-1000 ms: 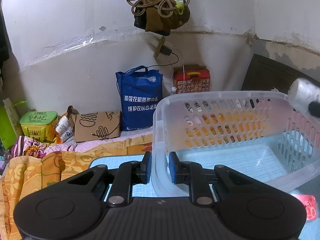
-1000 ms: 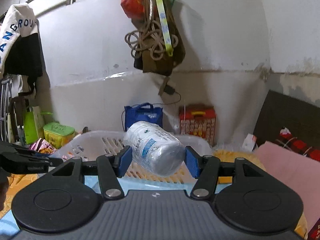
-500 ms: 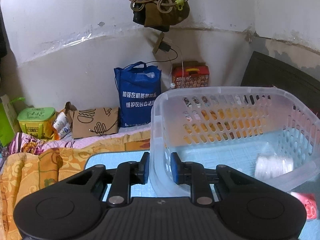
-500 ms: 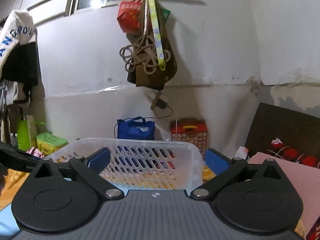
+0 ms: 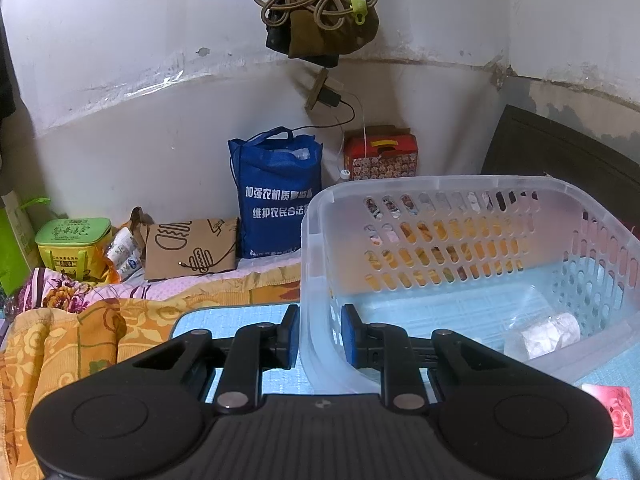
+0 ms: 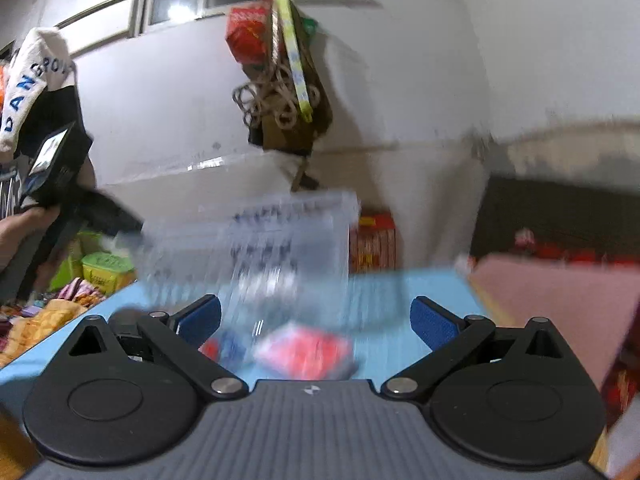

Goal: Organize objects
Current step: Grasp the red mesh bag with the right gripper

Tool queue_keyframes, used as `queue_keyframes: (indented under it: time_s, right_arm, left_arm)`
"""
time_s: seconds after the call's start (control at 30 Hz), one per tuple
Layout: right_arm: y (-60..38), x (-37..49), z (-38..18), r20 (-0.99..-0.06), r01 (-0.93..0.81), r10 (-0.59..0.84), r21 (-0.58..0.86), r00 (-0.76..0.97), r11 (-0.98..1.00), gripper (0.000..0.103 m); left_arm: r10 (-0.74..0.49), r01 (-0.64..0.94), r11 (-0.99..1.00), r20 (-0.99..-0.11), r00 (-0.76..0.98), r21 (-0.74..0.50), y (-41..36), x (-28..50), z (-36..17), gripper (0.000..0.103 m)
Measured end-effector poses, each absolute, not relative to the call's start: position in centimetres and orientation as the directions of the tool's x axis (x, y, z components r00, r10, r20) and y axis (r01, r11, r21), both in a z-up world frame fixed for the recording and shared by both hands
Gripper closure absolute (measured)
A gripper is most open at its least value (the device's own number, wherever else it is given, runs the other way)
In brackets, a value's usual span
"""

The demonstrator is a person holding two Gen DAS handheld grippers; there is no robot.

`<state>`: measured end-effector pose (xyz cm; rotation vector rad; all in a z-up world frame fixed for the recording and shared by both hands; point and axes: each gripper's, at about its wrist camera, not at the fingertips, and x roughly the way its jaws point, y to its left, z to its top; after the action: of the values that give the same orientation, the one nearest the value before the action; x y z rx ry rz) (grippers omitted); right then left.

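Note:
My left gripper [image 5: 316, 334] is shut on the near-left rim of a translucent white plastic basket [image 5: 460, 188] that stands on a light blue mat [image 5: 224, 320]. A wrapped roll in clear plastic [image 5: 548, 334] lies on the basket floor at the right. My right gripper [image 6: 316, 320] is open and empty, above the blue mat. The right wrist view is blurred; the basket [image 6: 280, 236] shows ahead of it. A red packet [image 6: 304, 350] and a small red and blue item [image 6: 222, 346] lie on the mat between its fingers.
A red packet [image 5: 612, 410] lies on the mat right of the basket. A blue tote bag [image 5: 276, 200], a red box [image 5: 382, 152], a cardboard bag [image 5: 188, 248] and a green box [image 5: 72, 240] stand by the wall. Orange bedding [image 5: 60, 344] lies at left.
My right gripper opened and let go of the wrapped roll, which fell into the basket. The right gripper then swung down toward the mat. My left gripper kept its hold on the rim.

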<state>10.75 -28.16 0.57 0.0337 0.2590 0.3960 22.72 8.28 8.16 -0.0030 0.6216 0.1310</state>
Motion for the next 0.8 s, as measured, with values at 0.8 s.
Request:
queue_keyframes:
  time_s: [0.8]
  right_arm:
    - [-24.5,8.2,-4.4,-0.4,-0.457,0.451,0.088,0.798,0.885,0.013]
  left_arm:
    - [0.117,-0.121,0.992,-0.579,0.807,0.032,8.4,22.6,8.1,0.077]
